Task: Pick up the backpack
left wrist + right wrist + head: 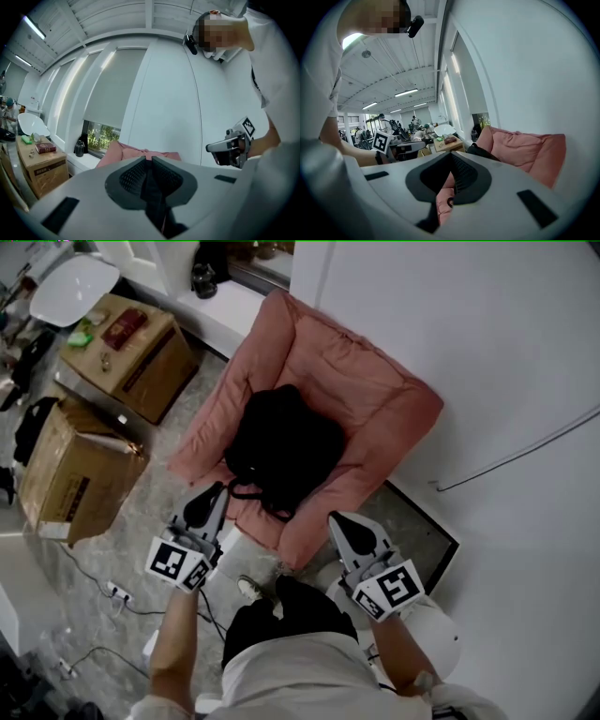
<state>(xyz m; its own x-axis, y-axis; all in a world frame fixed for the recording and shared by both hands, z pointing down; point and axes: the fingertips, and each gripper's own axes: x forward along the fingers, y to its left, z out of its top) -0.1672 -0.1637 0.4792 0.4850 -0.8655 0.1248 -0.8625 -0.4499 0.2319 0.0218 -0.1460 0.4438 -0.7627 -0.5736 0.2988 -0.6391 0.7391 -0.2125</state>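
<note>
A black backpack (281,451) slumps in the seat of a pink armchair (375,390). The left gripper (214,493) and right gripper (339,521) hang at the chair's front edge, both pairs of jaws closed together and empty. Unless they open on approach, they may merely shove the soft bag. A bite on its loose strap (251,491) alone could leave it swinging, or pinch cushion too.

Pink armchair (366,371) — cardboard boxes (80,474) left of it
</note>
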